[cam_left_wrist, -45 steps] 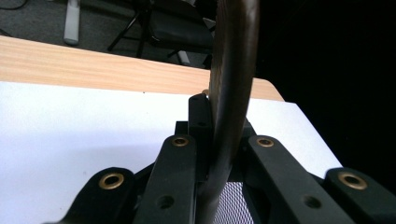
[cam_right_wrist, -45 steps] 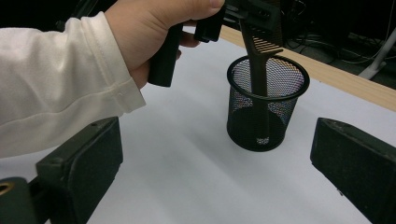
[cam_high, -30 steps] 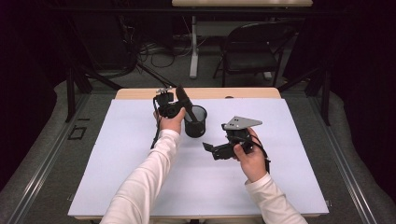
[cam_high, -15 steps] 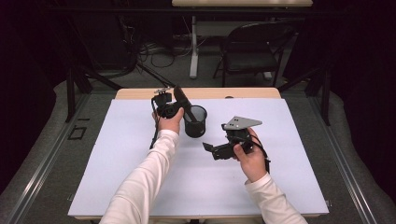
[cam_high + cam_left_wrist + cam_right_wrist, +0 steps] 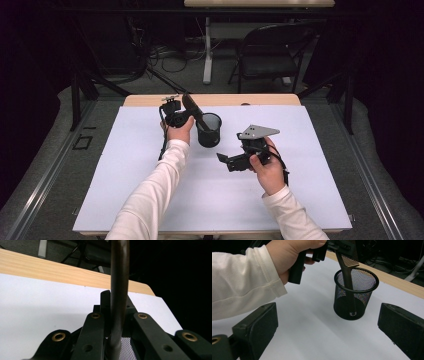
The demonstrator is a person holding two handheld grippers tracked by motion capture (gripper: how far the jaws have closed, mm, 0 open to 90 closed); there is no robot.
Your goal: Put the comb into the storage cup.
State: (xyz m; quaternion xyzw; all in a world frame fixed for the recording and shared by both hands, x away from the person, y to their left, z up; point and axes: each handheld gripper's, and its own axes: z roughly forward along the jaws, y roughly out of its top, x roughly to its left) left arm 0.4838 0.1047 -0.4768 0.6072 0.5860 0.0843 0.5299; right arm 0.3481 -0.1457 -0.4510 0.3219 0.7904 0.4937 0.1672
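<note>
You are holding the left gripper (image 5: 186,111) at the far side of the white sheet (image 5: 150,200) that is covering the light wooden table (image 5: 150,101), with its jaws clenched on a long dark brown plastic comb (image 5: 195,112); in the left gripper view the comb's rounded handle (image 5: 118,302) is running straight up between the two black jaws, pinched tight; the comb is leaning at a tilt, its toothed upper end caught in your left gripper and its lower end standing inside the round black wire-mesh cup (image 5: 209,130); in the right gripper view the comb (image 5: 348,272) is reaching down through the cup's rim, and its hooked tip is sitting at or just above the bottom of the cup (image 5: 354,293), though you cannot tell whether it is touching; the cup is standing upright on the white sheet, just beside your left hand (image 5: 179,131) and toward the far middle of the table; you are keeping the right gripper (image 5: 223,159) near the cup on its other side, apart from it, pointing across toward it with the grey three-cornered plate (image 5: 256,132) on top; its two black jaws are standing wide and released, with nothing between them, and the cup is showing in the gap between them farther off; your white sleeves are coming in from the near edge
</note>
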